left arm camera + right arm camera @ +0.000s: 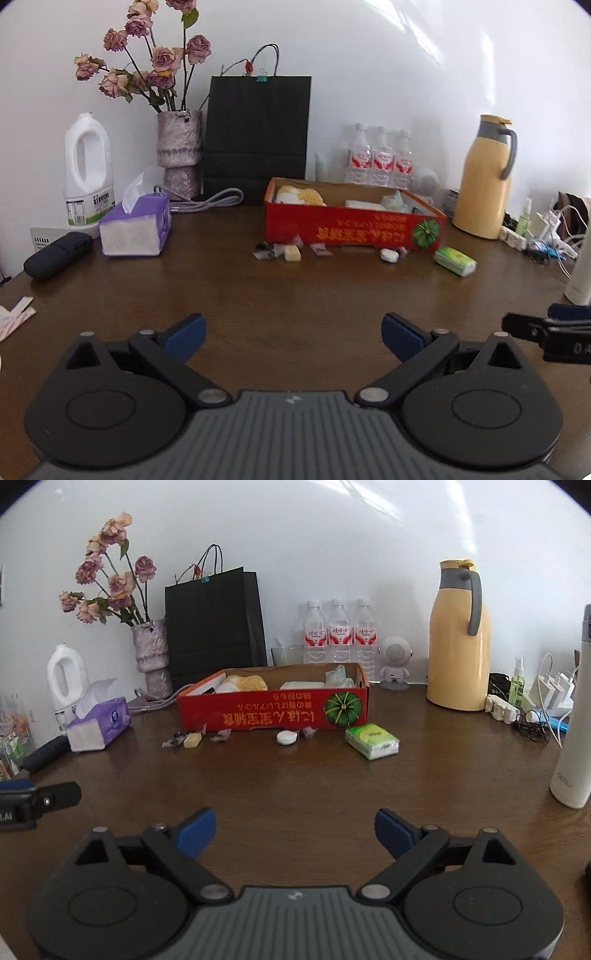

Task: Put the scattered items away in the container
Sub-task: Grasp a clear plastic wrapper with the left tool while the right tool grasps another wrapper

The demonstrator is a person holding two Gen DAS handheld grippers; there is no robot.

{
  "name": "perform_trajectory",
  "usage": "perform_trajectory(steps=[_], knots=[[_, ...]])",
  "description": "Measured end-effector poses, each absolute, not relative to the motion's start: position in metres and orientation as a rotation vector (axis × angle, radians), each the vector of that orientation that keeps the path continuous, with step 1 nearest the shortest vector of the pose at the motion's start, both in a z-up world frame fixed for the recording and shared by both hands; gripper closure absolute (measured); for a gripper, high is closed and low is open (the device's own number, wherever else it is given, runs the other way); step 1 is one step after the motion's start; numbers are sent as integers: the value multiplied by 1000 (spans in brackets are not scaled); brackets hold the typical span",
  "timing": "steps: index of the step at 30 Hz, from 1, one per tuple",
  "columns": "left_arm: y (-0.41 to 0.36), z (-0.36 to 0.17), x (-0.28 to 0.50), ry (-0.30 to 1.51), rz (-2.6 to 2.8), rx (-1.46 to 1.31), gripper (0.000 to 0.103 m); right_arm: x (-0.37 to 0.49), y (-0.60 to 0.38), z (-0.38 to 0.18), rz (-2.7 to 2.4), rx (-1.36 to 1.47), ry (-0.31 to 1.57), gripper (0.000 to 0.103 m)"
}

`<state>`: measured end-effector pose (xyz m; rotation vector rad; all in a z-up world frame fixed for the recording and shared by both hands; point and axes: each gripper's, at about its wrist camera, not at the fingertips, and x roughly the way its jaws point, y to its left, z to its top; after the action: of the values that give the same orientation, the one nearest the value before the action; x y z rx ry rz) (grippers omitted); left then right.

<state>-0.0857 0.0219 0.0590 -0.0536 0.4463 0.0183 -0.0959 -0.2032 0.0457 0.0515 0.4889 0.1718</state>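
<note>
A red cardboard box [351,230] [273,710] stands open at the table's middle back, with several items inside. In front of it lie small wrapped candies [264,251] [177,737], a yellow block [291,253] [192,740], a white round piece [389,255] [287,737] and a green tissue pack [455,261] [372,741]. My left gripper [293,336] is open and empty, well short of them. My right gripper [295,829] is open and empty too, beside the left one.
A purple tissue box [136,225] [99,727], a white jug [87,170] and a vase [180,155] stand at the left. A black bag [256,140], water bottles [338,631], a yellow thermos [458,638] and cables [535,723] line the back. A white flask [572,738] stands right.
</note>
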Motion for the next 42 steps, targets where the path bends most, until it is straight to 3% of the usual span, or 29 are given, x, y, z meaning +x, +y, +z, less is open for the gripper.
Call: perform_trajectory(steps=[2, 4, 6, 9, 15, 17, 20, 23, 26, 27, 28, 29, 30, 38, 42], knots=[[30, 64, -61, 446, 3, -41, 0, -75, -199, 54, 197, 49, 492, 13], [41, 67, -32, 457, -12, -33, 11, -49, -191, 62, 223, 41, 499, 17], [54, 66, 1, 476, -30, -32, 35, -21, -177, 67, 270, 15, 499, 21], [70, 56, 55, 540, -115, -13, 54, 26, -155, 67, 342, -15, 514, 29], [79, 28, 133, 585, -242, 195, 57, 121, -101, 43, 441, -76, 649, 41], [85, 22, 150, 623, -292, 177, 66, 146, -90, 33, 454, -60, 688, 44], [93, 17, 165, 672, -349, 104, 68, 174, -70, 21, 436, -80, 716, 49], [94, 14, 168, 691, -389, 88, 72, 191, -58, 12, 430, -103, 747, 63], [89, 13, 163, 680, -370, 116, 76, 190, -56, 11, 401, -126, 733, 73], [87, 13, 161, 678, -364, 124, 82, 189, -59, 11, 404, -116, 734, 82], [84, 13, 158, 677, -371, 128, 82, 187, -61, 11, 402, -120, 732, 86], [80, 13, 155, 675, -378, 132, 89, 185, -62, 11, 403, -121, 731, 86], [77, 13, 151, 674, -376, 134, 102, 183, -65, 11, 404, -114, 731, 87], [59, 36, 84, 593, -221, 87, 102, 111, -102, 38, 357, -63, 613, 98], [33, 49, 30, 515, -79, 58, 102, 56, -129, 50, 305, -16, 539, 99]])
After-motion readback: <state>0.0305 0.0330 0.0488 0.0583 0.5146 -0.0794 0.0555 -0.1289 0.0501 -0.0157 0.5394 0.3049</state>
